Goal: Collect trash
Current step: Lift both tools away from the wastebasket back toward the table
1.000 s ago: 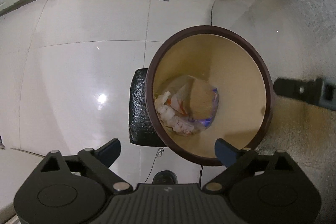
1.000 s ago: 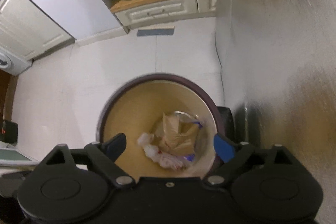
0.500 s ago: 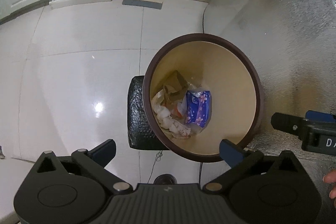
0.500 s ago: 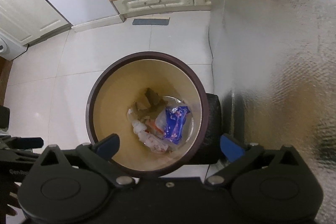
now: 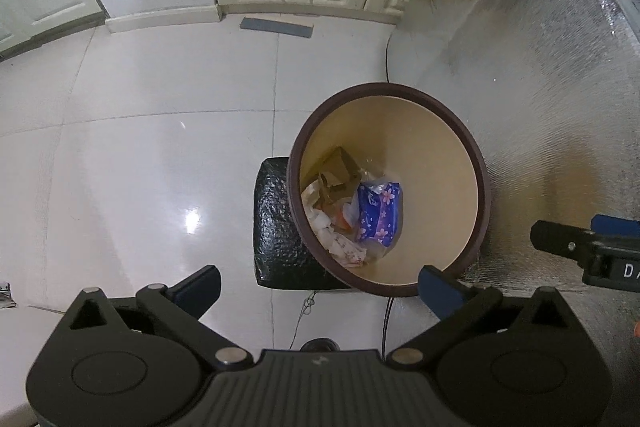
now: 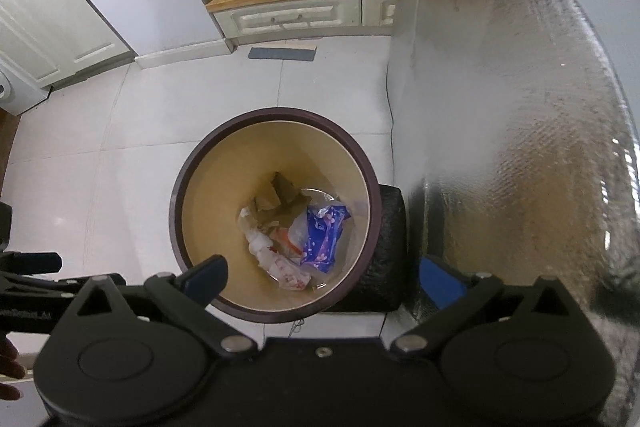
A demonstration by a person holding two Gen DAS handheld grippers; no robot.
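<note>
- White tiled floor (image 5: 140, 155) held brown trash bin (image 5: 460, 131), beside foil-covered wall (image 6: 520, 107).
- Bin contained blue tissue pack (image 5: 380, 213), brown paper (image 6: 276, 197).
- Left gripper (image 5: 320, 289), right gripper (image 6: 324, 277): jaws wide, empty.

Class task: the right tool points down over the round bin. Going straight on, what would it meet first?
Probably the trash at the bottom of the bin; the open right tool is empty, though depth is unclear.

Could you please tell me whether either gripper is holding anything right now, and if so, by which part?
Nothing is held: the left gripper and right gripper are both open and empty above the trash bin.
</note>
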